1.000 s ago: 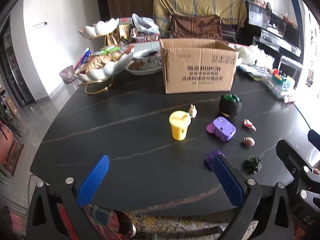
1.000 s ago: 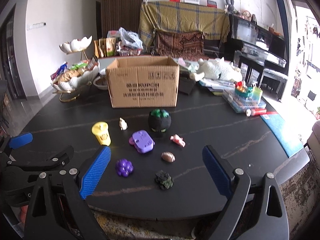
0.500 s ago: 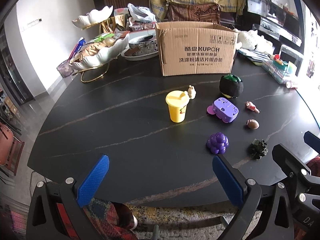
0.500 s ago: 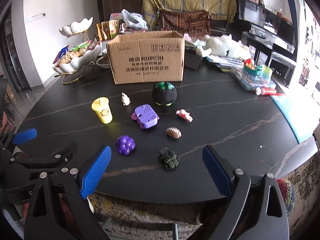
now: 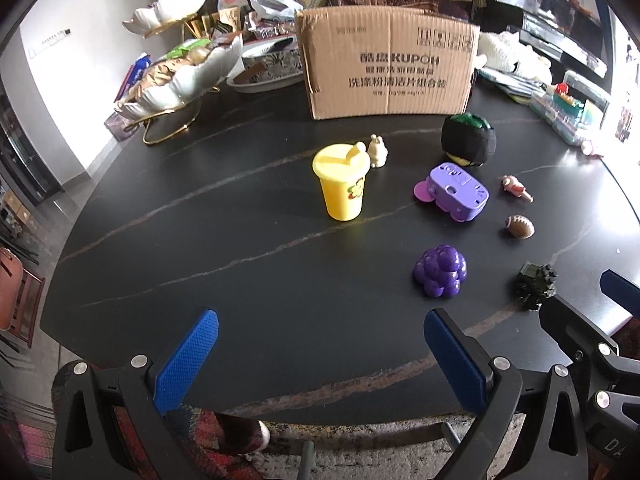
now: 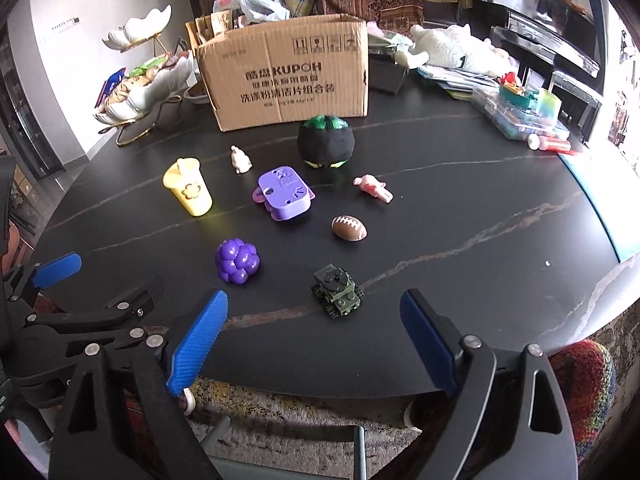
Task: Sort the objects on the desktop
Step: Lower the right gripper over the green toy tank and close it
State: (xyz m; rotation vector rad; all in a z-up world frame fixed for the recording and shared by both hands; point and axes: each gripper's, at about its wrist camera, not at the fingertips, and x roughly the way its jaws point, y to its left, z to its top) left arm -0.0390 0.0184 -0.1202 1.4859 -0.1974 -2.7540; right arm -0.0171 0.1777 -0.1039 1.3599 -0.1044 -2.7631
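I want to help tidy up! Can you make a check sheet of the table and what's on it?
Surface: black table, dark and marbled.
Job's things: yellow cup, purple grapes, green tank, football, purple toy, cardboard box.
Clutter: snack dishes, plush toy.
Grippers: left gripper open, empty; right gripper closing, nothing between its fingers.
Cables: nothing seen.
Surroundings: draped furniture behind.
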